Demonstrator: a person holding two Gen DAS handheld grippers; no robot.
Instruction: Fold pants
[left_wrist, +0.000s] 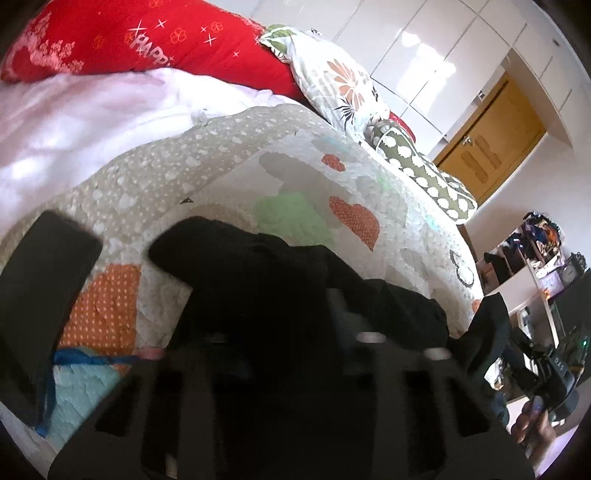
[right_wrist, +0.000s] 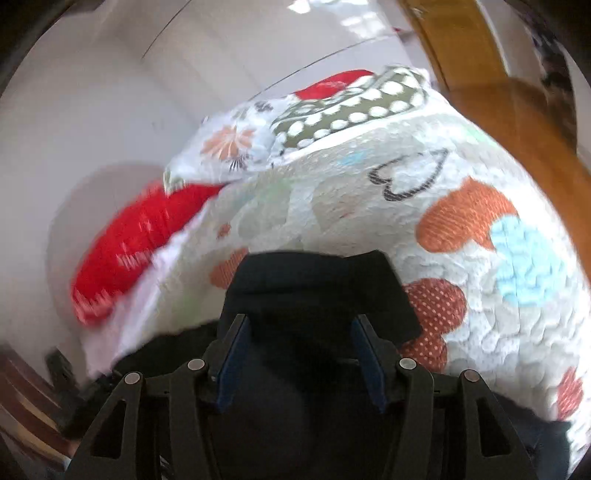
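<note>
Black pants (left_wrist: 280, 280) lie bunched on the bed (left_wrist: 229, 166) near its front edge. Left tongs (left_wrist: 258, 332) have closed, seemingly pinching the cloth (dark blur hides the pads); right tongs (right_wrist: 301, 354) stand spread over the pants, gripping nothing. Judged step: taking hold. Next, the right must clamp an edge. One pants, three pillows.

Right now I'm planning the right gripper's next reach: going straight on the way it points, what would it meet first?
Most likely the black pants: they lie directly ahead of the right gripper, between its open fingers, on the quilt. Depth is unclear.
</note>
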